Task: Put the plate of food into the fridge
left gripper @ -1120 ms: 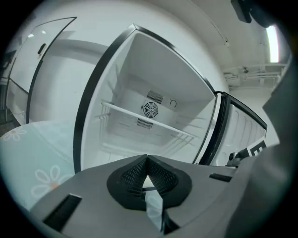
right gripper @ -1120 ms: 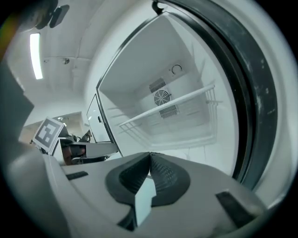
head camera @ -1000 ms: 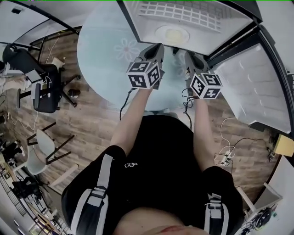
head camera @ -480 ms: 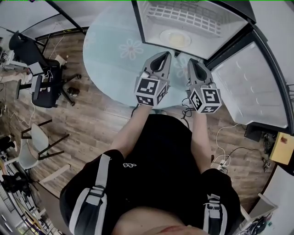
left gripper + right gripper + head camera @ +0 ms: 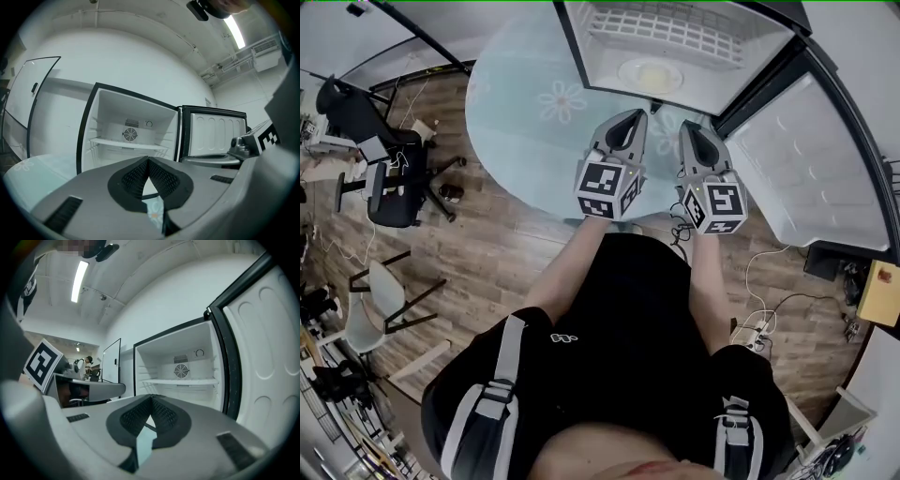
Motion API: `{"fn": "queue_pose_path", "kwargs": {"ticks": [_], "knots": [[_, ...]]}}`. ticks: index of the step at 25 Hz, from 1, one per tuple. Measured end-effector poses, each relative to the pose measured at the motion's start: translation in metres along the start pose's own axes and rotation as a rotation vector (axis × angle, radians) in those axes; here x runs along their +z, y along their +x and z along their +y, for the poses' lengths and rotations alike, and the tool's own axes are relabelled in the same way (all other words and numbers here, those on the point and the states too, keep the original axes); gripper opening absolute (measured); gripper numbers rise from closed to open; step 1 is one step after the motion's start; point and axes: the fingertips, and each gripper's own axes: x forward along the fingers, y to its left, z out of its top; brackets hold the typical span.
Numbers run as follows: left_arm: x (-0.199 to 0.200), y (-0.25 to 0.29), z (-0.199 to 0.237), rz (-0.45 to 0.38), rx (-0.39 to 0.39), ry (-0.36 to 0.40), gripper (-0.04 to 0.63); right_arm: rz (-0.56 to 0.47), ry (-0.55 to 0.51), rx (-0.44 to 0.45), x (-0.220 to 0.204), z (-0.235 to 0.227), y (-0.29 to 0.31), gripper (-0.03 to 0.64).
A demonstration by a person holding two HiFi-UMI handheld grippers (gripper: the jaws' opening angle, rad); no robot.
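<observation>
The fridge (image 5: 675, 42) stands open at the top of the head view. On its floor sits a white plate of yellowish food (image 5: 649, 73). My left gripper (image 5: 630, 117) and right gripper (image 5: 689, 129) hover side by side just in front of the opening, both shut with nothing in them. In the left gripper view the left gripper (image 5: 148, 161) points at the white fridge interior (image 5: 129, 136), and its body hides the plate. The right gripper (image 5: 151, 399) faces the fridge shelf (image 5: 180, 380), with no plate in sight.
The fridge door (image 5: 806, 159) swings open to the right. A round glass table with flower prints (image 5: 525, 112) lies under the grippers. Office chairs (image 5: 384, 178) stand at the left on the wood floor. Cables and a power strip (image 5: 755, 323) lie at the right.
Both grippers have drawn back a little from the fridge opening toward the person. The plate stays inside the fridge. Both stay shut.
</observation>
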Motion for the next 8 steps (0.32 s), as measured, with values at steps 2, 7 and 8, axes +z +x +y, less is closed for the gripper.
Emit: {"fn": "queue_pose_path", "kwargs": {"ticks": [2,7,8], "knots": [[-0.0015,0.0023,0.0005,0.007,-0.004,0.0,0.0,-0.001,-0.002,-0.004,0.0004,-0.0017,0.0014,0.002],[-0.0044,0.0062,0.0003,0.016,-0.007,-0.009,0.0,-0.001,-0.002,-0.008,-0.0004,-0.0047,0.0031,0.002],[-0.0049,0.0071,0.0005,0.018,-0.007,-0.011,0.0,-0.001,-0.002,-0.009,-0.0004,-0.0053,0.0036,0.002]]}}
